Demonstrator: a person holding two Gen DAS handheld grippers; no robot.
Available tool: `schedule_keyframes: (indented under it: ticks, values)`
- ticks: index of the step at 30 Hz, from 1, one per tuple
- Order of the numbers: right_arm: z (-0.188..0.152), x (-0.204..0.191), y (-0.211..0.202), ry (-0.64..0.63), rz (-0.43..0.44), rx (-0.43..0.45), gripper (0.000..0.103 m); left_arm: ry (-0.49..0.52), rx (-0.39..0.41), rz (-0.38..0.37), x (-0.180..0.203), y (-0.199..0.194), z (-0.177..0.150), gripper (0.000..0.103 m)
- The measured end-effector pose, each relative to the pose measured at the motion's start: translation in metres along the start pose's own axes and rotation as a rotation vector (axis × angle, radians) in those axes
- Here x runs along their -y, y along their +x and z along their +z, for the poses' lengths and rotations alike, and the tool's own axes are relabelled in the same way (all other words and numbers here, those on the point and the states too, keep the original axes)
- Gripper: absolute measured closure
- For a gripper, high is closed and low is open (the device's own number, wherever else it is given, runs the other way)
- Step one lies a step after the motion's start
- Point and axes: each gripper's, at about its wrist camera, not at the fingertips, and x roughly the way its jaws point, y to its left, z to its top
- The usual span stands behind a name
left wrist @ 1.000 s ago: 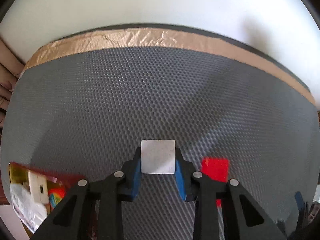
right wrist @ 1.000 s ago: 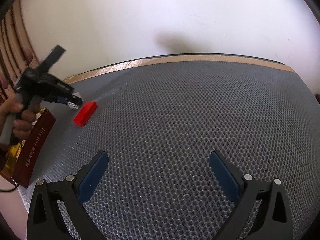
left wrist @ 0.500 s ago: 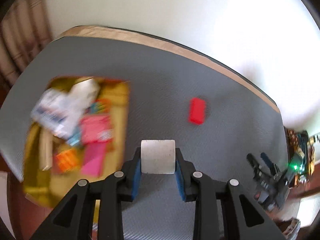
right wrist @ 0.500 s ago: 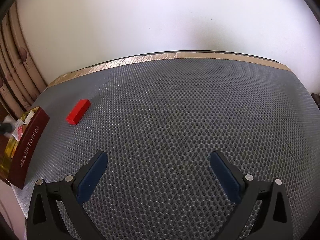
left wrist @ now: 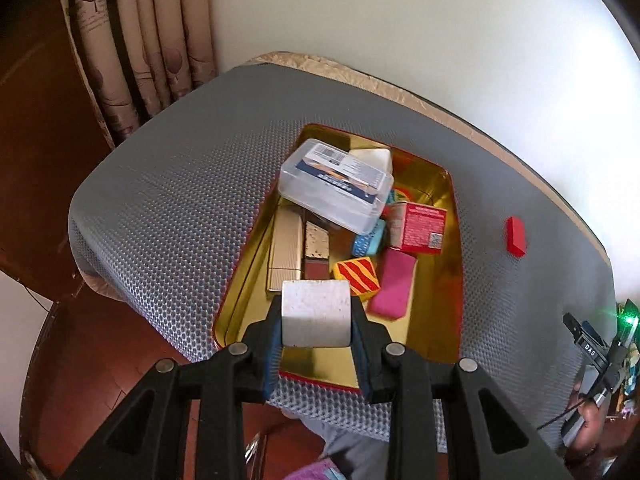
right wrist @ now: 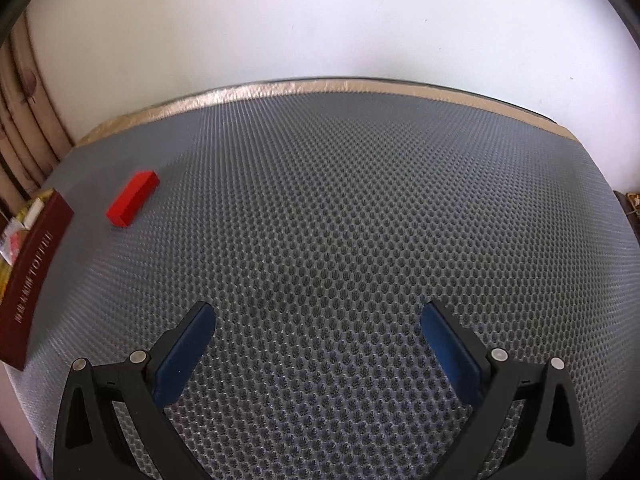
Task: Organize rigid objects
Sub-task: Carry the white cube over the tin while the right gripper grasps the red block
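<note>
Pale grey speckled block [left wrist: 316, 314], stone-like and matte, sits clamped between the blue pads of the left gripper [left wrist: 316, 320], its flat square face turned toward the camera and its edges squared to the fingers; no long axis shows from this angle. It hangs above the near end of a gold-lined tin tray [left wrist: 436, 316] with a red rim and dark red outer wall, which lies on a grey honeycomb mat [right wrist: 340, 220].

Inside the tray, rigid pieces lie jumbled: a clear plastic box [left wrist: 336, 188] with a printed label tilted on top, a white wedge [left wrist: 374, 158] behind it, a red carton [left wrist: 418, 228], a ribbed gold bar [left wrist: 285, 254] running lengthwise along the tray, a pink flat slab [left wrist: 392, 286], and a red-and-yellow striped cube [left wrist: 357, 278] just beyond the held block.

A red brick [right wrist: 133, 198], smooth and oblong, lies alone on the mat just beside the tray, its long axis slanting away toward the wall.

The right gripper [right wrist: 318, 344] hovers over bare mat with its fingers spread wide apart and nothing between them.
</note>
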Motion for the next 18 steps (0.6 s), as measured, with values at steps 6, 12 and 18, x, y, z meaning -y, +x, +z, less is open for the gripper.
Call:
schedule_keyframes:
  ticks: [6, 12, 18]
  values:
    - [0.015, -0.026, -0.010, 0.024, 0.089, -0.005, 0.001, 0.032, 0.037, -0.007, -0.003, 0.011, -0.008, 0.073]
    - [0.055, -0.089, -0.006, -0.012, 0.202, -0.028, 0.001, 0.047, 0.072, -0.019, -0.007, 0.012, -0.008, 0.073]
    - [0.086, -0.164, 0.022, -0.046, 0.193, -0.047, 0.002, 0.053, 0.072, -0.034, -0.009, 0.014, -0.009, 0.073]
